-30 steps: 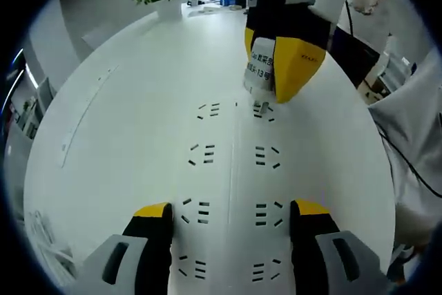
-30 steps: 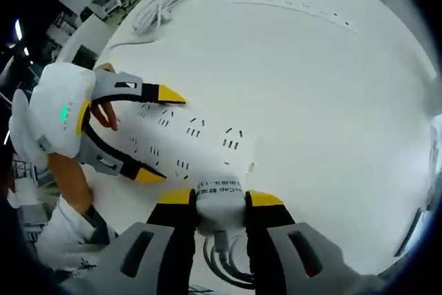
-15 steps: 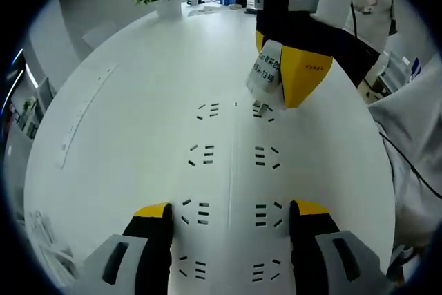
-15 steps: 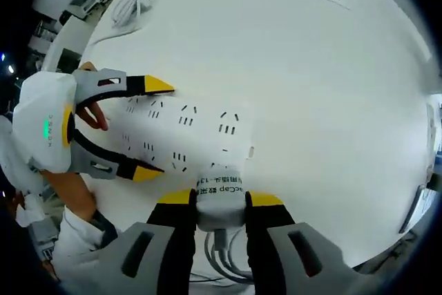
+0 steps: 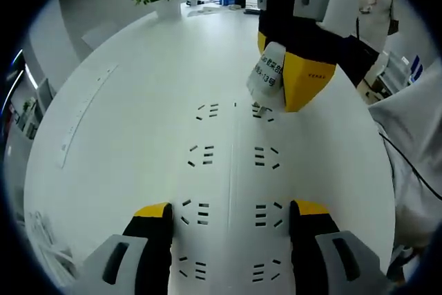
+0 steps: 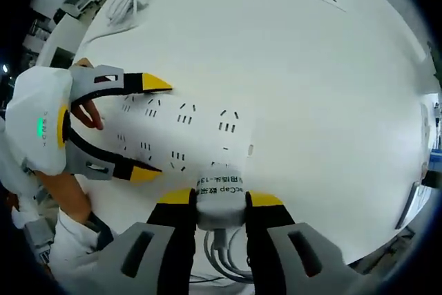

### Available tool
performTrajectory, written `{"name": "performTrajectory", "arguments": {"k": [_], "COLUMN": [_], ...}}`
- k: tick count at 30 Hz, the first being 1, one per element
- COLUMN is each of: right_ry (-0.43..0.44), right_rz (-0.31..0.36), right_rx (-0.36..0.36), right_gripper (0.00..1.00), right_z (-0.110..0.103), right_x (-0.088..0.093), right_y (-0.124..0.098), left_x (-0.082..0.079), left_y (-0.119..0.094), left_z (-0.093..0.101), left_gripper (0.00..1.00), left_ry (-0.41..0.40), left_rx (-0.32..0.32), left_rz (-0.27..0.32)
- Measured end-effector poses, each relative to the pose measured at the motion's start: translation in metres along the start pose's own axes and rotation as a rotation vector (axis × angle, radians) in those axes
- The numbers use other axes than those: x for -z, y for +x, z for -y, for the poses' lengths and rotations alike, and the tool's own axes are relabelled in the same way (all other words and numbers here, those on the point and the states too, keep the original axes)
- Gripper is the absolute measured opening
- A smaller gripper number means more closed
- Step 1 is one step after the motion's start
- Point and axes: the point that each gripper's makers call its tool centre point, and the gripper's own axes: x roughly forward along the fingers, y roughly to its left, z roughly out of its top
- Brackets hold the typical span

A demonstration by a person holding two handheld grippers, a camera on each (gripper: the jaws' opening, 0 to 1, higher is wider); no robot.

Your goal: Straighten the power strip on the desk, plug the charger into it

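One power strip (image 5: 231, 170), one charger (image 5: 266, 77), perhaps eight sockets.

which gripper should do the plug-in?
Right. The right gripper already holds the charger just above an end socket of the power strip; the left gripper straddles the strip's other end, steadying it.

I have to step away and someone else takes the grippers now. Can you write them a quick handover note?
Left claw: jaws open, one on each side of the strip, bracing its near end on the desk.
Right claw: shut on the charger, cable trailing below, held just above the strip's far right socket.
Done: strip lies flat and in line with the left claw.
Left: lower the charger's prongs into that socket, press home, then let go with both claws.
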Motion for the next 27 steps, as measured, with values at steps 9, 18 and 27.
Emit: {"name": "performTrajectory", "arguments": {"k": [9,18,27], "right_ry": [0.020,0.020,0.000], "right_rz": [-0.017,-0.040,0.012], "right_rx": [0.008,0.041,0.064], "right_gripper": [0.26,0.26,0.25], "right_z": [0.001,0.001,-0.005], "right_x": [-0.008,-0.009,-0.025], "right_y": [0.001,0.002,0.002], "left_x": [-0.002,-0.003,-0.004], "left_y": [0.001,0.001,0.001], "left_z": [0.000,0.002,0.002], "left_gripper": [0.70,0.70,0.70], "left_ry": [0.001,0.007,0.009], "left_rx": [0.000,0.002,0.003], "left_rz": [-0.003,-0.001,-0.006]}}
